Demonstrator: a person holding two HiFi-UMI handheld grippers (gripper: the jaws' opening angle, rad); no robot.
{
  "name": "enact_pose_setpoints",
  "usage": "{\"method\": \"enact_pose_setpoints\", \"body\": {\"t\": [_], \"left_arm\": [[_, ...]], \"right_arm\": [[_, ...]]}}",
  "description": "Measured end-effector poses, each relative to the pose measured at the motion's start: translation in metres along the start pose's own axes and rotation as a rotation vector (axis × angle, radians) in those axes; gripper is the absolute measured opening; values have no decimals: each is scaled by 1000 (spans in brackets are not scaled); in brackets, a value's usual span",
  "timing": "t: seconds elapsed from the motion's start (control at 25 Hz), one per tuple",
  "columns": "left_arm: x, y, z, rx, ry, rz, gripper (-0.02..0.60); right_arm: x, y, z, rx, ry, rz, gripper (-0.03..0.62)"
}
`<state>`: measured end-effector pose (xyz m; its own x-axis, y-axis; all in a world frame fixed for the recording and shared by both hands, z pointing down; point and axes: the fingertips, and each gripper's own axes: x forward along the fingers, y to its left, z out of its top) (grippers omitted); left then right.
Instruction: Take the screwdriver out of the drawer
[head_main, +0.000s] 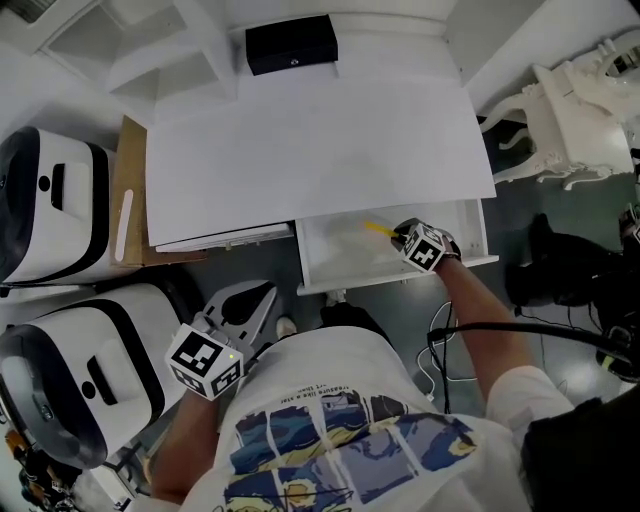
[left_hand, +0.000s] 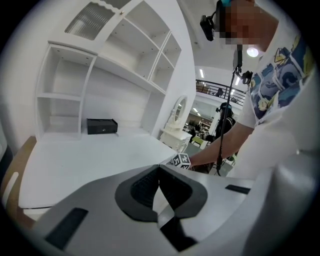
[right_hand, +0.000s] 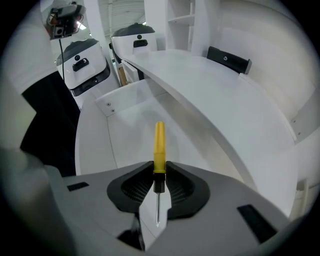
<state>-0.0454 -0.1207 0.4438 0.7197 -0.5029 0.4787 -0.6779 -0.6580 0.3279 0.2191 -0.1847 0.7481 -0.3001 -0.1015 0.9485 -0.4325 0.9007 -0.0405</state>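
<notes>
The yellow-handled screwdriver (right_hand: 159, 145) is clamped between the pads of my right gripper (right_hand: 159, 169), handle pointing away and thin metal shaft running back between the jaws. In the head view the right gripper (head_main: 403, 236) hangs over the right part of the open white drawer (head_main: 400, 280), with the screwdriver (head_main: 378, 229) sticking out towards the desk. The drawer floor (right_hand: 125, 135) lies below the tool. My left gripper (head_main: 258, 296) is low at the left, near the person's body and away from the drawer. Its jaws meet at the tips with nothing between them (left_hand: 159, 167).
A white desk top (head_main: 310, 150) carries a black box (head_main: 291, 43) at the back. Two white machines (head_main: 50, 200) (head_main: 70, 370) stand to the left beside a wooden board (head_main: 128, 190). An ornate white chair (head_main: 580, 130) and cables (head_main: 470, 330) lie to the right.
</notes>
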Motion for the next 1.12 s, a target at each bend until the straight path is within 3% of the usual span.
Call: {"method": "enact_pose_setpoints", "body": {"t": [0.24, 0.56, 1.12], "left_arm": [[-20, 1, -4, 3, -35, -20, 14], [-48, 14, -10, 2, -78, -31, 14], [-104, 2, -42, 12, -88, -90, 14]], "right_arm": [[-29, 13, 13, 66, -41, -38, 94], [-79, 44, 55, 221, -195, -120, 94], [-144, 160, 125, 375, -408, -131, 94]]}}
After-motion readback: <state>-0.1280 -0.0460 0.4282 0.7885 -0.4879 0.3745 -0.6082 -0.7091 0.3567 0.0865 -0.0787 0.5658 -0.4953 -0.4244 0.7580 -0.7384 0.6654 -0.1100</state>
